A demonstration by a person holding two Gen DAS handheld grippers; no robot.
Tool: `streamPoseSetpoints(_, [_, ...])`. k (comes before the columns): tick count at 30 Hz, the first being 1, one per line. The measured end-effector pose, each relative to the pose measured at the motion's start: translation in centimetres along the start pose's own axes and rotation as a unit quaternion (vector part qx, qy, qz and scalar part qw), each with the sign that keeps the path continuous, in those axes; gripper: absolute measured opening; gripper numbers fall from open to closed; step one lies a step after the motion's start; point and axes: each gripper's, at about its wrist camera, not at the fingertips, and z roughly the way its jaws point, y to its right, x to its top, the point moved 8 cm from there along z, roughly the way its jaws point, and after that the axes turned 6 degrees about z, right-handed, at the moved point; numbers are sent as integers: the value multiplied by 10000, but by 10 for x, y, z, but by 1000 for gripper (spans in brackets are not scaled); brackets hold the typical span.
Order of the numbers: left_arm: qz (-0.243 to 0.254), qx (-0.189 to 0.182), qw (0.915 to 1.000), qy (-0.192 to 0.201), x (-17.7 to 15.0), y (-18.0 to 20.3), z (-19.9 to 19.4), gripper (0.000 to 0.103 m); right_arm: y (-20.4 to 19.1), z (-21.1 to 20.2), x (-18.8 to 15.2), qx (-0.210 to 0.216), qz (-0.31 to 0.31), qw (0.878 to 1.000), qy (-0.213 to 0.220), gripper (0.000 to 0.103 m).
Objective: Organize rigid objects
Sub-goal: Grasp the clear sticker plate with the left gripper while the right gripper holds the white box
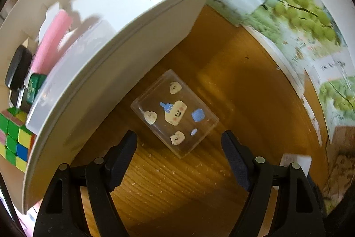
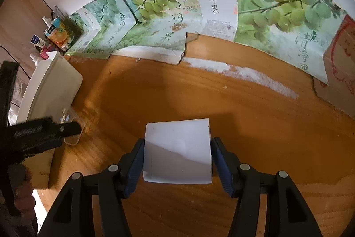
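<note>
Left gripper (image 1: 178,141) spread wide above small clear plastic box with cartoon stickers (image 1: 174,113) at frame centre on wooden tabletop (image 1: 255,86), white plastic organizer bin (image 1: 124,37) upper left, right gripper (image 2: 177,148) clamping flat white rectangular box (image 2: 177,143), lower centre.

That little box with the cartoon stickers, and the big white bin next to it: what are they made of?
The sticker box looks like clear, glossy hard plastic: the wooden table shows through it, and its edges catch the light. The bin seems to be opaque white plastic with a smooth, matte-looking finish, thin walls and moulded slots, though blur leaves the sheen uncertain.
</note>
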Motion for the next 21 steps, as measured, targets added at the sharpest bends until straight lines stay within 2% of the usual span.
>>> streamPoseSetpoints(13, [-654,275,9973,199,25,-16,9,81,-1,-4,-10,90,57,9999,-92,60])
streamPoseSetpoints(21, [-582,419,9972,203,28,-14,12,80,-3,-4,-11,108,64,9999,-109,60])
